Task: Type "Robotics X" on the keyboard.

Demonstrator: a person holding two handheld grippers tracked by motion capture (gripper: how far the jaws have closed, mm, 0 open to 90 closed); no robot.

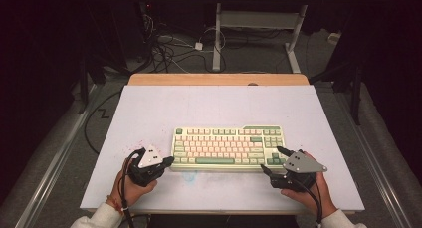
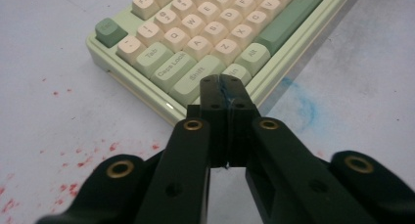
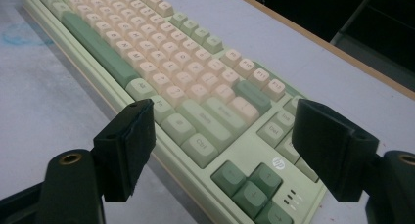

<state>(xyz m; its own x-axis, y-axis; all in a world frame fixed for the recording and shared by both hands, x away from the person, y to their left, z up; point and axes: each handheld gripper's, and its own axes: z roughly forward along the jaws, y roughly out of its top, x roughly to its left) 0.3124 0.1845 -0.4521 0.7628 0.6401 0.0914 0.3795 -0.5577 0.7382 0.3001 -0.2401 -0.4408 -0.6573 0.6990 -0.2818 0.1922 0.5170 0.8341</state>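
Observation:
A pale green keyboard [image 1: 226, 146] with cream and green keys lies flat on the white table top [image 1: 219, 106]. My left gripper [image 1: 170, 161] is at its near left corner, level with the bottom row of keys. In the left gripper view the jaws are pressed together with nothing between them, and the left gripper [image 2: 225, 84] points at the keyboard [image 2: 195, 33] by the Shift key. My right gripper [image 1: 271, 158] is at the near right corner. Its jaws stand wide apart in the right gripper view, where the right gripper [image 3: 225, 121] frames the keyboard [image 3: 171, 62] near the arrow keys without touching it.
Red specks [image 2: 73, 155] and a blue smear [image 2: 298, 101] mark the table near the keyboard's left end. A wooden strip [image 1: 219, 79] edges the far side. Beyond it are floor cables [image 1: 169, 49] and a desk frame [image 1: 259, 19].

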